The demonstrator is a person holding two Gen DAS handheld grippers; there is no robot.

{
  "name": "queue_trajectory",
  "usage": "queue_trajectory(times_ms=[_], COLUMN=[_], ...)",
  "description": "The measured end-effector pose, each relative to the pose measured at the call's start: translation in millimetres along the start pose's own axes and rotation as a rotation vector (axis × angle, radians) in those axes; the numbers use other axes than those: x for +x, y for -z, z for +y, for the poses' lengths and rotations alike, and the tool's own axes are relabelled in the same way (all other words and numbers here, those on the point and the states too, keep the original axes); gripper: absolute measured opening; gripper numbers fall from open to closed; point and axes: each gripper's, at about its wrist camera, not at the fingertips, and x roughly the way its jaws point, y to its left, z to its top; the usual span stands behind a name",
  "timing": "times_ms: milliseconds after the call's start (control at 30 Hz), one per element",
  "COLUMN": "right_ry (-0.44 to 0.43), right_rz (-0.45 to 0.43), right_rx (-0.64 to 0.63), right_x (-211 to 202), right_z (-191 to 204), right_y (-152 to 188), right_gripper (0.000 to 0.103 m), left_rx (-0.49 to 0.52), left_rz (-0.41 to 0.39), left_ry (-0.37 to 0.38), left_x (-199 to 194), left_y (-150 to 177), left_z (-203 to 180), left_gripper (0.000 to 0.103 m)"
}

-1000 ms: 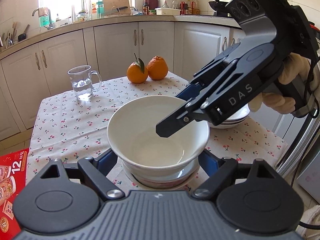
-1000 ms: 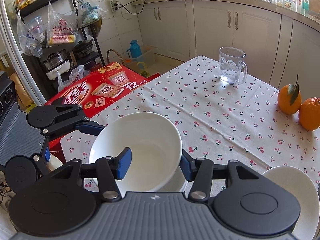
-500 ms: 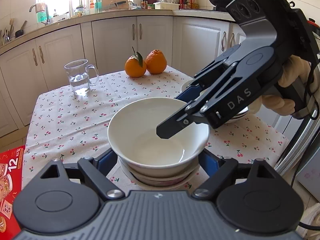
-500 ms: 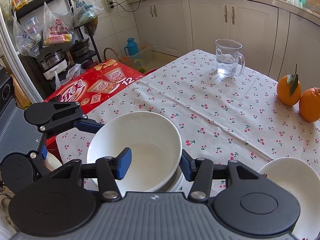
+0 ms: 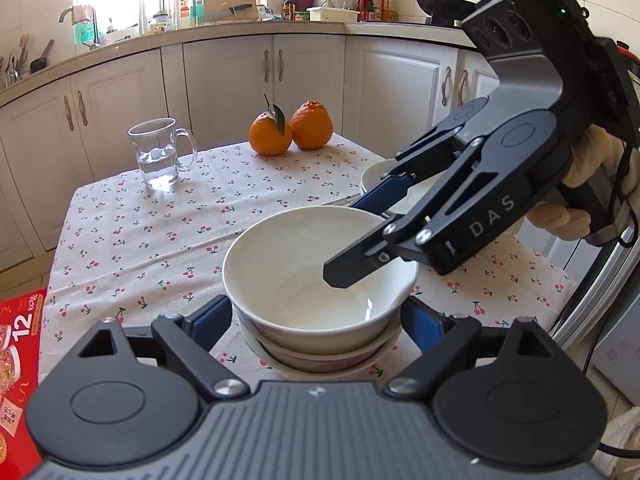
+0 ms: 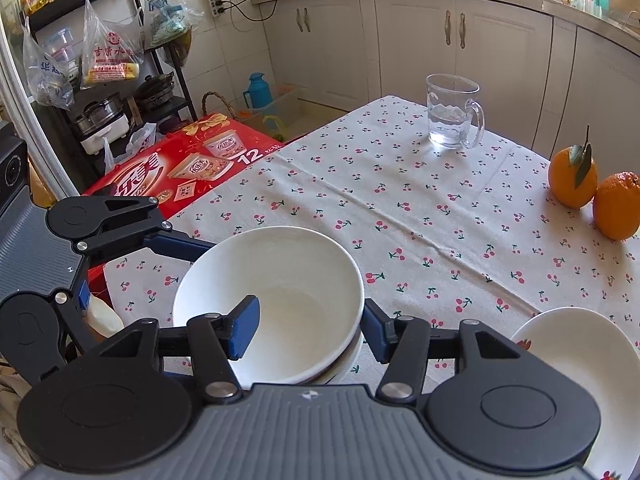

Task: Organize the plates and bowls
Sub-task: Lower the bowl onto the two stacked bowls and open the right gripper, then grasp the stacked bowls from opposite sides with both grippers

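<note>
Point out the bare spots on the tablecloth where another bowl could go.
Widest free patch: the cherry-print tablecloth between the clear glass mug, the two oranges and the stacked white bowls. Crowded: the near edge, where both grippers flank that stack and a white dish sits beside it.

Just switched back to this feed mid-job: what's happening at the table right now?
A person is stacking bowls with two handheld grippers. The white bowl sits nested on the stack of bowls on the cherry-print tablecloth. The right gripper straddles its rim, one finger inside, jaws opening to let go. The left gripper flanks the stack, jaws opening too. Another white dish waits alongside.
</note>
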Motion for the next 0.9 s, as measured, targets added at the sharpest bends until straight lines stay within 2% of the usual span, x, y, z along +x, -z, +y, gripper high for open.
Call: queue_trajectory(times_ms=[167, 467, 600, 667, 767, 900], right_ry=[0.011, 0.074, 0.082, 0.085, 0.103, 0.148], right_rz=[-0.009, -0.037, -0.09, -0.112, -0.113, -0.073], right_rx=[-0.035, -0.078, -0.081, -0.091, -0.106, -0.123], right_x=[-3, -15, -35, -45, -53, -50], right_z=[8, 19, 23, 26, 32, 38], right_y=[4, 17, 21, 25, 33, 47], right_gripper=[0.08, 0.084, 0.099, 0.102, 0.103, 0.103], left_rx=[0.021, 0.04, 0.072, 0.093, 0.123, 0.146], left_rz=[-0.003, 0.012, 0.02, 0.029, 0.046, 0.08], left_ry=[0.007, 0.023, 0.028, 0.026, 0.018, 0.029], left_x=[-6, -15, -20, -22, -21, -16], left_y=[1, 9, 12, 14, 18, 25], left_z=[-1, 2, 5, 6, 9, 15], left_gripper=[0.094, 0.094, 0.094, 0.094, 0.094, 0.094])
